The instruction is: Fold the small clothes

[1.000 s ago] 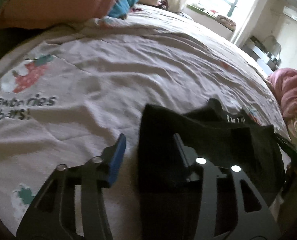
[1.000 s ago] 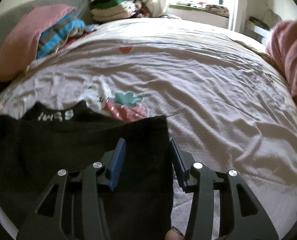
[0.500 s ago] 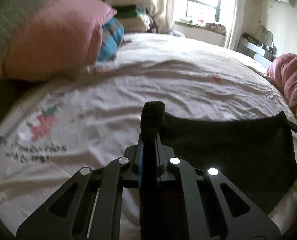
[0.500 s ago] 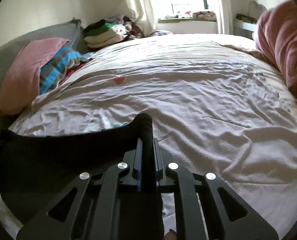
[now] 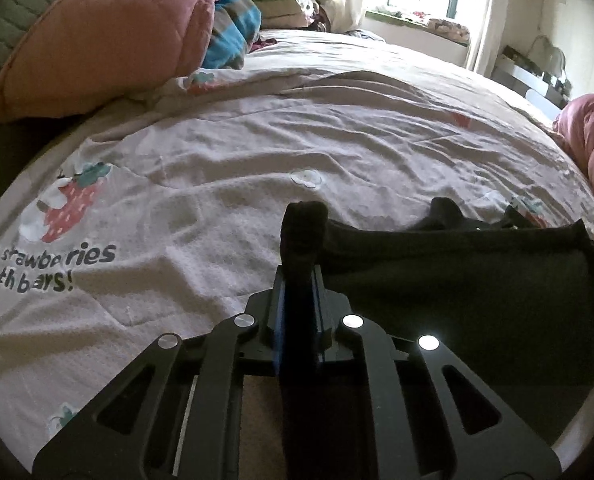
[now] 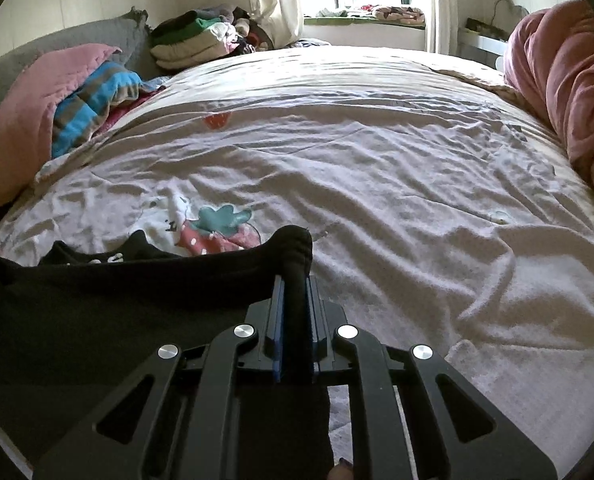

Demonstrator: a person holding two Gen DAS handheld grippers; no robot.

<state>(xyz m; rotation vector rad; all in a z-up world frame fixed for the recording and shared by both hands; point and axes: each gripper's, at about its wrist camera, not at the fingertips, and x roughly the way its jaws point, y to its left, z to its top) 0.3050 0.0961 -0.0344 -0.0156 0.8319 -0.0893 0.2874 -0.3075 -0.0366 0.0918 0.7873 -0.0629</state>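
Here both grippers' jaws pinch the black garment (image 5: 457,292) over the bedsheet (image 6: 377,168), pink pillow (image 5: 109,32) well apart.

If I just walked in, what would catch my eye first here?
A black garment stretched low over the strawberry-print bedsheet, pinched at one corner by the left gripper and at the other by the right gripper. Behind, a pink pillow leans against the headboard.

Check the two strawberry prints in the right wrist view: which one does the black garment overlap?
The near strawberry print, the big one with a teal leaf. The black garment covers its lower edge. The small red one lies farther up the bedsheet, clear of the fabric.
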